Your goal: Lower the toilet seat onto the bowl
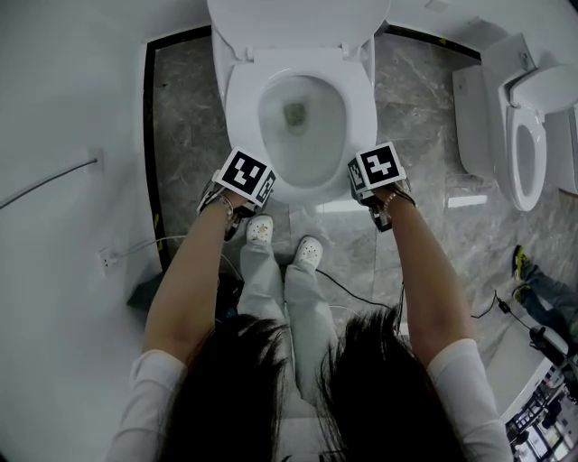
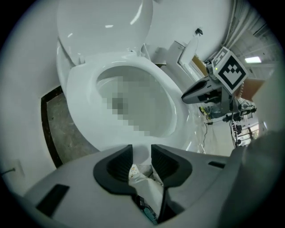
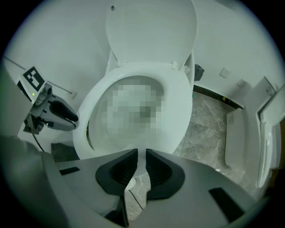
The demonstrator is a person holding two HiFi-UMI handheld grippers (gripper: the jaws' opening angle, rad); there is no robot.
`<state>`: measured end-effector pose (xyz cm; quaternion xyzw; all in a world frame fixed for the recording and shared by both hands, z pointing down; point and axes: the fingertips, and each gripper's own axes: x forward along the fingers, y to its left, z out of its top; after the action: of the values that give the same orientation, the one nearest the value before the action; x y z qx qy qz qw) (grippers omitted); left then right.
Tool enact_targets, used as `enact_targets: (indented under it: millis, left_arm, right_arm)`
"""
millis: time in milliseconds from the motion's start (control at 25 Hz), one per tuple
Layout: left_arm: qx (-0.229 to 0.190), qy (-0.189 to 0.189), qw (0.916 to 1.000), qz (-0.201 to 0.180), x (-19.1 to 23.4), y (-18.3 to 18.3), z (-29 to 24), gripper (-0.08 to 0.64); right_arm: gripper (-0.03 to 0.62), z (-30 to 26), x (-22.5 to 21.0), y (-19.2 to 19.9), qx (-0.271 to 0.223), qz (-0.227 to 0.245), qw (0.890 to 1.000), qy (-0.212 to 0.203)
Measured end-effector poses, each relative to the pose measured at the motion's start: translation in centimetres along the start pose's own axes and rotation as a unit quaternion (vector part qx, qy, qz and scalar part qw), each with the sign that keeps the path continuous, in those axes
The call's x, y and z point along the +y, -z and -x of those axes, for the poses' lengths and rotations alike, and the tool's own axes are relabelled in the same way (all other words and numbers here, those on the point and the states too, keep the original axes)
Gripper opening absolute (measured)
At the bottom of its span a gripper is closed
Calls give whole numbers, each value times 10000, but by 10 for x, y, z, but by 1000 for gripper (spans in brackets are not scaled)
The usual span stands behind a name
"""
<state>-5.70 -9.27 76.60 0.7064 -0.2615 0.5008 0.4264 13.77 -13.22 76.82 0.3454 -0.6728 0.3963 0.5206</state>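
The white oval plastic toilet seat (image 1: 361,117) looks like it lies flat on the white ceramic toilet bowl (image 1: 312,149). Only the round white lid (image 1: 298,23) stands up, behind the bowl. So I think the lowering step is done, or very nearly done.

Your left gripper (image 2: 141,160) is at the front of the bowl. Its jaws are apart and hold nothing. Through the gap you only see your white shoe (image 2: 133,171) far below.

Your right gripper (image 3: 140,162) is at the front of the bowl too, on the other side. Its jaws are close together with a thin gap, and they pinch nothing.

On the side of the bowl near your left gripper, a thin dark slit shows under the seat. It may not sit all the way down there.

Next, I would look at that side. If the seat is up a little, push it down softly. If it is flat, lift both grippers away from the bowl. Leave the lid alone.
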Motion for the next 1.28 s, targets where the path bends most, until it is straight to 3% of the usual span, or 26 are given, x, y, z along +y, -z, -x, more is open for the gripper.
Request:
enact_targets:
  millis: [160, 400, 1080, 1280]
  left_arm:
    - [-164, -102, 9986, 493, 8, 1, -6, 114]
    - [-395, -200, 9934, 1055, 18, 3, -16, 86]
    - [-450, -431, 9910, 1186, 36, 8, -41, 25]
    - [-556, -409, 9871, 1447, 38, 10, -41, 11]
  right_arm:
    - [66, -7, -1, 3, -100, -451, 9989, -6]
    - [51, -18, -5, 6, -270, -714, 9970, 93]
    - [32, -46, -14, 16, -188, -980, 9949, 111]
    - [32, -46, -14, 18, -228, -1097, 9936, 146]
